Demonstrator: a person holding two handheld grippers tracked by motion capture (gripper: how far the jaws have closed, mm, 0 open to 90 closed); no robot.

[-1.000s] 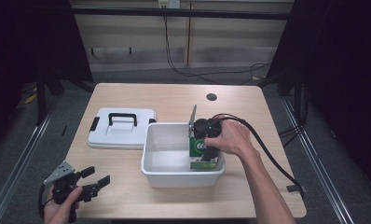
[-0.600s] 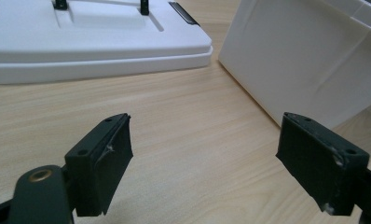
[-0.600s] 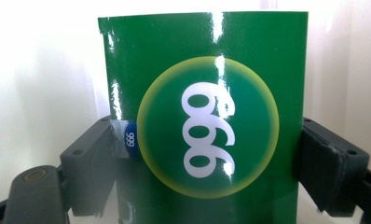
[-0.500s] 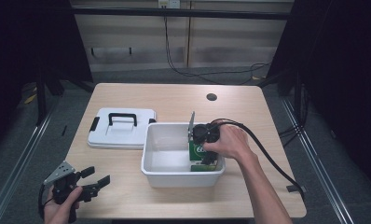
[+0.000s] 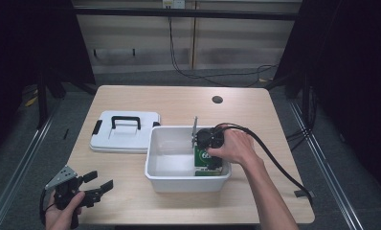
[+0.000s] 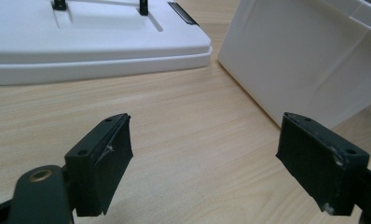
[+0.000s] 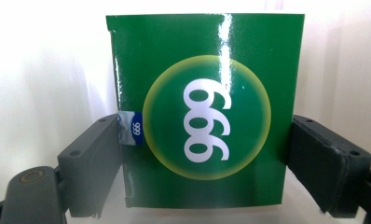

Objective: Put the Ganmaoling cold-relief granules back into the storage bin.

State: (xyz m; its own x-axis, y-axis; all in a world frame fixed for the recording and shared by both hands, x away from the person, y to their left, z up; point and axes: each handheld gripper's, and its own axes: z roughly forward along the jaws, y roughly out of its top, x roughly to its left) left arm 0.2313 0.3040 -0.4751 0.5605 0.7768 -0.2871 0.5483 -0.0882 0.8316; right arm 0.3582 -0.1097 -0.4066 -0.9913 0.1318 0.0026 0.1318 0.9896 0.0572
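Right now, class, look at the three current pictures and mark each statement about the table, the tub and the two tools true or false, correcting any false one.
1. The green box sits between the right tool's jaws, inside the white tub. True.
2. The white lid is closed on the tub. False: it lies flat on the table beside the tub, handle up.
3. The left tool is clamped on the lid. False: its jaws are open and empty above bare tabletop.
4. The box bears the digits 999. True.
5. The left tool is inside the tub. False: it is at the table's near left corner.
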